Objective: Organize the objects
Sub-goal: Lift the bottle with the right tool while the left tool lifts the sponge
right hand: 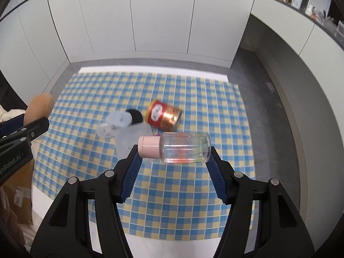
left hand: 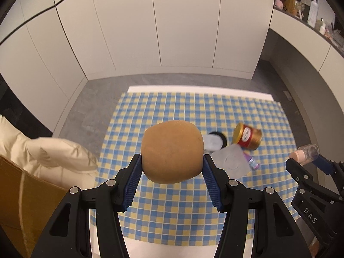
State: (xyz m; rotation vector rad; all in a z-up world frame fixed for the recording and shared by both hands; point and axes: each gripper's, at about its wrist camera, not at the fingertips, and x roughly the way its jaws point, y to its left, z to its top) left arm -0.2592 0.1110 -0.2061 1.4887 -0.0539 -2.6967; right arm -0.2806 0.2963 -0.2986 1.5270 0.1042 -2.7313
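From the left wrist camera, we see the left gripper [left hand: 172, 161] clamped on a round tan bun [left hand: 172, 151], its blue-ribbed fingers [left hand: 134, 185] spread wide and pressing the bun's two sides, held up above the blue-and-yellow checked cloth [left hand: 172, 215]. Beyond the bun lie a red and gold can [left hand: 248, 136] on its side, a frosted plastic bag [left hand: 231, 161], and a white and black item [left hand: 215, 140] partly hidden behind the bun. A small purple-capped thing [left hand: 252, 163] peeks from under the bag; we cannot make out what it is. At the right edge the right gripper [left hand: 305, 157] is cut off.

From the right wrist camera, we see the right gripper [right hand: 174, 150] squeezing a clear bottle with a pink cap [right hand: 176, 148] end to end, lying crosswise, above the cloth [right hand: 172, 204]. The can [right hand: 164, 116] lies beyond it, beside the blurred bag [right hand: 126, 139]. At the left edge, the bun [right hand: 38, 107] shows above a black finger [right hand: 34, 126].
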